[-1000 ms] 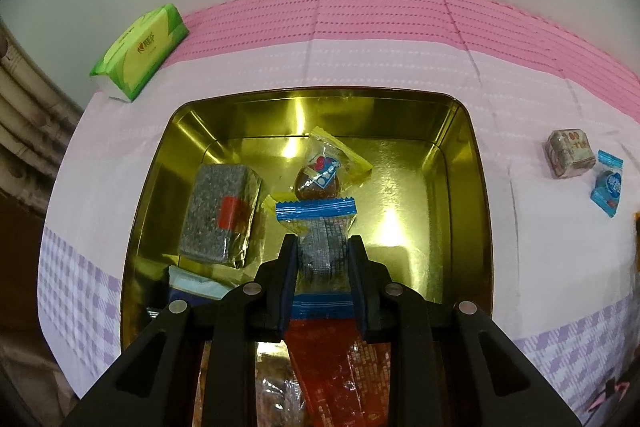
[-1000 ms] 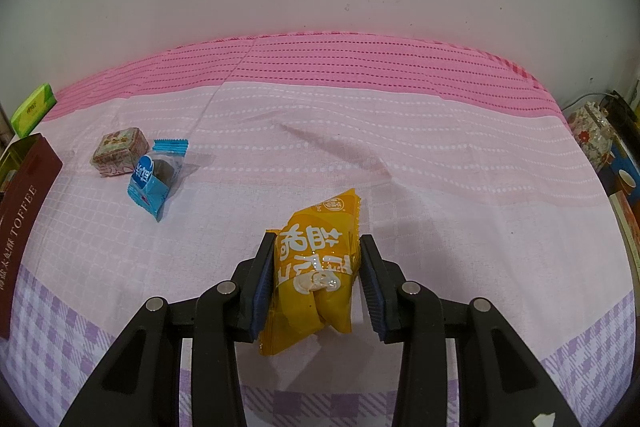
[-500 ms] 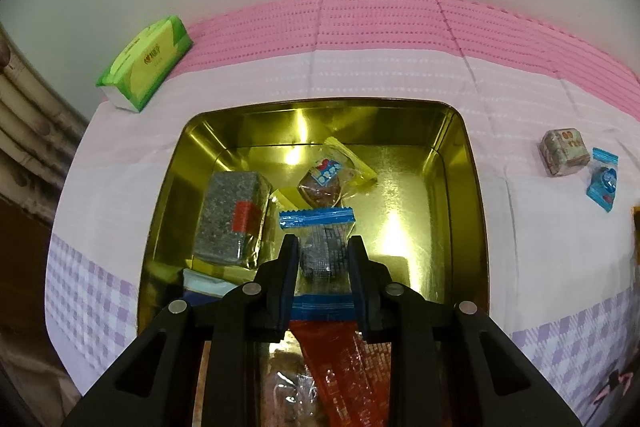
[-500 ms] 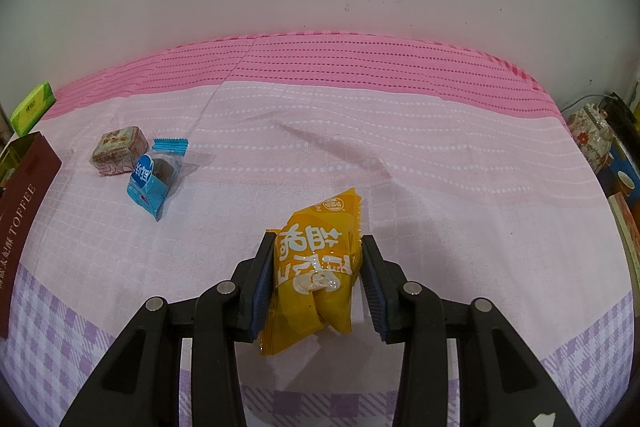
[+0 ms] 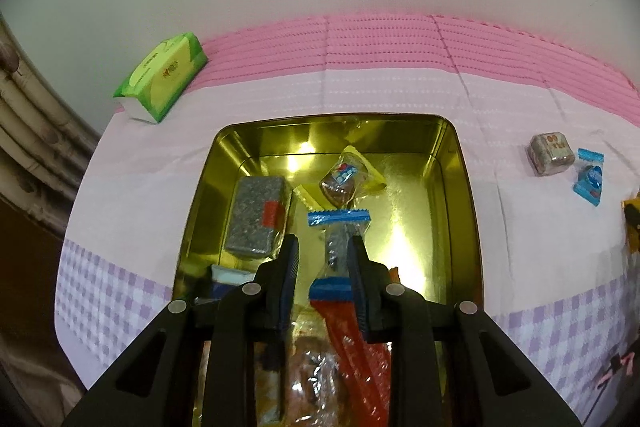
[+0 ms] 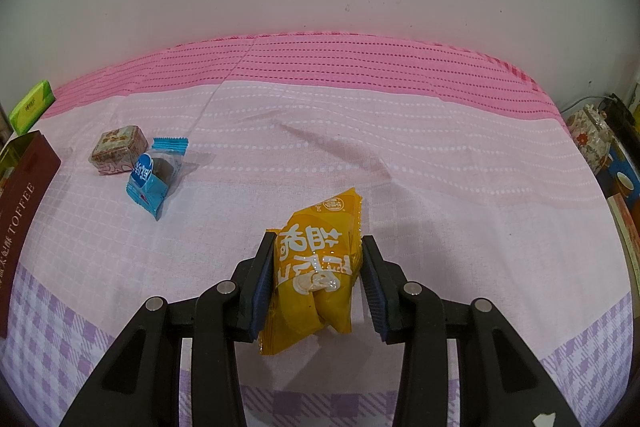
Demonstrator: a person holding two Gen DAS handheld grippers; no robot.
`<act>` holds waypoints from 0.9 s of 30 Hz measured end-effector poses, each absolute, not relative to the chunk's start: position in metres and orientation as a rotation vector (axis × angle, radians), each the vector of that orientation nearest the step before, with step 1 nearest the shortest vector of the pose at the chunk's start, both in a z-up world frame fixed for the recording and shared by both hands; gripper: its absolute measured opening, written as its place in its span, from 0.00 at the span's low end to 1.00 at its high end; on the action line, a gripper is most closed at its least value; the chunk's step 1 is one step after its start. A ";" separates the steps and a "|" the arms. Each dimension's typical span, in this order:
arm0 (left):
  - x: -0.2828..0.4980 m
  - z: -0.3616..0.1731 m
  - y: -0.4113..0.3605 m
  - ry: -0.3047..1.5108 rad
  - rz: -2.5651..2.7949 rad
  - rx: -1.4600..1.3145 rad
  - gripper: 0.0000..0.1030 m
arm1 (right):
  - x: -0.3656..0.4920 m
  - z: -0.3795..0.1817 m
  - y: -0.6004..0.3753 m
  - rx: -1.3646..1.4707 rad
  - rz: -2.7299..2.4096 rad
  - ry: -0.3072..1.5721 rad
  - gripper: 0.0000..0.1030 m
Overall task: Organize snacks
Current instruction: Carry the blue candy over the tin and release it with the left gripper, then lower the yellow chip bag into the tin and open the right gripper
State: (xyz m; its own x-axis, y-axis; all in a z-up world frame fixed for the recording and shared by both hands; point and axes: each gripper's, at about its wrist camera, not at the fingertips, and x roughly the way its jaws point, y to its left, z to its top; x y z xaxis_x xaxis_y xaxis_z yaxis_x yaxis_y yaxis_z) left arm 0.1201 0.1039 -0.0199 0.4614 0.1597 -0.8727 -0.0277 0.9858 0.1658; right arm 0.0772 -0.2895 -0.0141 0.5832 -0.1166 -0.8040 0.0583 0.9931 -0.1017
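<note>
Left jaws: left gripper (image 5: 323,255) drawn narrow about the blue-ended packet (image 5: 338,227), held over the open gold tin (image 5: 464,195) by the near edge of the counter (image 6: 360,131).
Risk, left grip: slight hold at best; right pad against the film, a sliver of gap showing on the other side. Likely to slip or twist out early and land crooked on the red wrapper (image 5: 352,339) below.
Right jaws: right gripper (image 6: 318,259) closed on the yellow bag (image 6: 312,299), pads pressing both flanks, toward the near edge, well apart from the tin.
Risk, right grip: puffy, air-filled bag, slick film. Too hard a squeeze could crush the contents; too soft, and the bag could slide down and drop short of the tin.
Risk, tin: near half already crowded; another packet dropped there could pile up or snag on the rim.
Look, packet: thin, clear film over a dark filling, blue serrated seals at both ends, turned edge-on.
Look, tin contents: grey block (image 5: 256,223) at the left wall, clear-wrapped sweet (image 5: 344,179) toward the far wall.
Look, loose snacks: square wrapped piece (image 6: 118,149) and blue pack (image 6: 152,175) touching, mid-counter beside the tin, not yet packed.
Far left corner: green tissue pack (image 5: 164,83).
</note>
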 end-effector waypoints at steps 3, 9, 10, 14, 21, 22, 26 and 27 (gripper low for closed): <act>0.112 -0.016 0.108 1.075 0.113 0.138 0.26 | 0.077 -0.014 -0.290 -0.068 -0.102 0.943 0.37; 0.090 -0.006 0.121 1.041 0.143 0.115 0.26 | 0.077 -0.014 -0.291 -0.056 -0.102 0.944 0.37; 0.086 -0.003 0.124 1.032 0.158 0.107 0.26 | 0.077 -0.014 -0.292 -0.050 -0.104 0.944 0.37; 0.070 0.003 0.141 1.009 0.197 0.071 0.27 | 0.078 -0.015 -0.292 -0.045 -0.116 0.944 0.37; 0.052 0.003 0.166 1.009 0.247 0.028 0.33 | 0.078 -0.014 -0.284 -0.037 -0.140 0.942 0.34; 0.051 0.003 0.167 1.007 0.253 0.027 0.33 | 0.077 -0.014 -0.282 -0.038 -0.142 0.942 0.34; 0.045 0.001 0.175 1.006 0.264 0.022 0.38 | 0.076 -0.014 -0.276 -0.043 -0.160 0.946 0.32; 0.044 0.001 0.177 1.007 0.265 0.016 0.39 | 0.075 -0.013 -0.274 -0.048 -0.164 0.948 0.32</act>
State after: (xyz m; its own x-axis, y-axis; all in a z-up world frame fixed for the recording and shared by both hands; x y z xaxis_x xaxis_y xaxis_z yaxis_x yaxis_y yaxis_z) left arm 0.0440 0.1768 0.0009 0.5047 0.2272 -0.8328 -0.2124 0.9678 0.1353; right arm 0.0755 -0.2735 -0.0133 0.5717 -0.1608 -0.8045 0.1183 0.9865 -0.1131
